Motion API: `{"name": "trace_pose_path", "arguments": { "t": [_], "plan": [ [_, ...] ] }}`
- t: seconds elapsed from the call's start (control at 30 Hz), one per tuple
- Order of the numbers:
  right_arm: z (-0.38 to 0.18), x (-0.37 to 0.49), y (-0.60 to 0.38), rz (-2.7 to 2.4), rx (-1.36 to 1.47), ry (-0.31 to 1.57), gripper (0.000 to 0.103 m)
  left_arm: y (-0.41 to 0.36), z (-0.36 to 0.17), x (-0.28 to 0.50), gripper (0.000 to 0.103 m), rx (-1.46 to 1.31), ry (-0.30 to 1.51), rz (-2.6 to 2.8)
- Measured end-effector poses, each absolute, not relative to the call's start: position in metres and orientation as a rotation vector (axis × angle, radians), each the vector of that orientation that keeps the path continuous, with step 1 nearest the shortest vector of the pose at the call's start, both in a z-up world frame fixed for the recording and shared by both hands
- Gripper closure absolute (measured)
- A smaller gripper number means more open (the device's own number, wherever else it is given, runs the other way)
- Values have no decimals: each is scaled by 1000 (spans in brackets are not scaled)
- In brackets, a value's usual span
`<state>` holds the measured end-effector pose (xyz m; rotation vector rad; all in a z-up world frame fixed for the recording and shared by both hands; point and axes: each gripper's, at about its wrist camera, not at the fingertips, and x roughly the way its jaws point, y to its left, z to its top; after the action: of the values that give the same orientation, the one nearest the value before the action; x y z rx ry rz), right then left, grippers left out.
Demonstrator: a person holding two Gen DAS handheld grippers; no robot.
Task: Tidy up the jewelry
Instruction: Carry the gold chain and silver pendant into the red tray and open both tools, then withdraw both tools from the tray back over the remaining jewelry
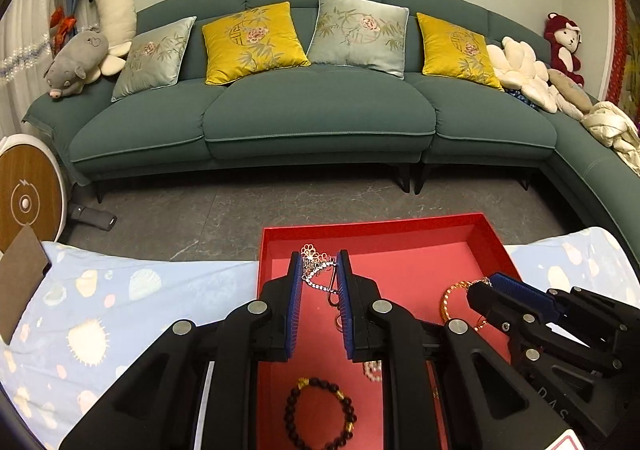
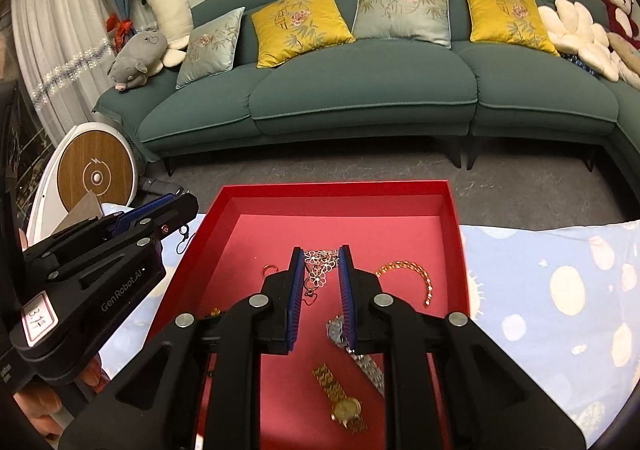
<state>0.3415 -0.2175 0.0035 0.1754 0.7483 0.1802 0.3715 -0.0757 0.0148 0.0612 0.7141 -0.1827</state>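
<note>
A shallow red tray lies on a light blue patterned cloth. In it are a silver flower necklace, a gold chain bracelet, a dark bead bracelet, a gold watch, a silver watch and a small ring. My left gripper is open above the tray, its fingers either side of the necklace. My right gripper is open over the necklace too. Each gripper shows in the other's view, the right and the left.
The blue cloth covers the table on both sides of the tray. Beyond it are grey floor, a teal sofa with cushions and plush toys, and a round white and wood device at the left.
</note>
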Motion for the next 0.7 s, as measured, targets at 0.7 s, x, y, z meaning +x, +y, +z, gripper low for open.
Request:
{"name": "trace_pose_path", "arguments": {
  "t": [0.7],
  "plan": [
    [70, 240, -237, 174, 180, 578, 74, -57, 65, 298, 64, 69, 621, -164]
  ]
}}
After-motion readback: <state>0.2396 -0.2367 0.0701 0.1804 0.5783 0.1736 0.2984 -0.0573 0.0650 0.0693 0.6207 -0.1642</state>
